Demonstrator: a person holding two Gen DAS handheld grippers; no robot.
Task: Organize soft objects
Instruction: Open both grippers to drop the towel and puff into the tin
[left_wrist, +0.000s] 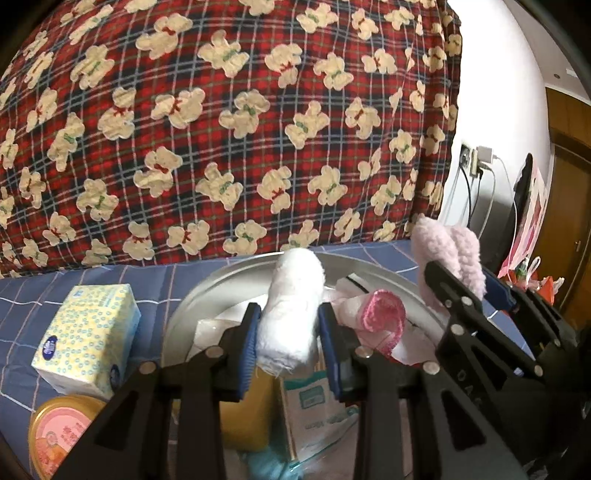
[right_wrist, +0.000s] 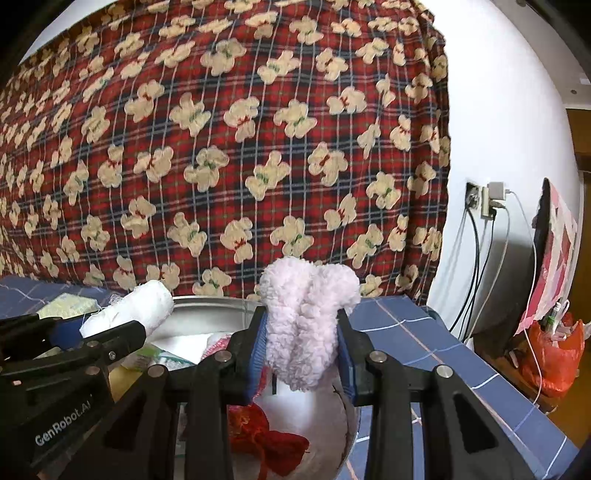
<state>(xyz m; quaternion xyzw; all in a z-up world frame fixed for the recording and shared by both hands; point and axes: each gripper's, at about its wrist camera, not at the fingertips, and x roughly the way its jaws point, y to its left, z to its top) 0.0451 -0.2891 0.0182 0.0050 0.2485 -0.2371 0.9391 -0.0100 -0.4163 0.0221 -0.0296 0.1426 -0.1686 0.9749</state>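
Behind each hand-held gripper's clamped cloth roll, basin contents half hidden.

A red plaid blanket printed with cream bears fills the back. Below it lies a blue checked sheet. To the right, a white wall holds a socket with cables plugged in.

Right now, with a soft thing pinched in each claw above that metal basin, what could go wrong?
1. The white cloth roll is pinched only at its middle by the left claw; it could slip or unroll.
2. The two claws are close together; the right claw, holding the fluffy pink piece, might bump the left.
3. The metal basin already looks crowded, so dropped items may spill over its rim.
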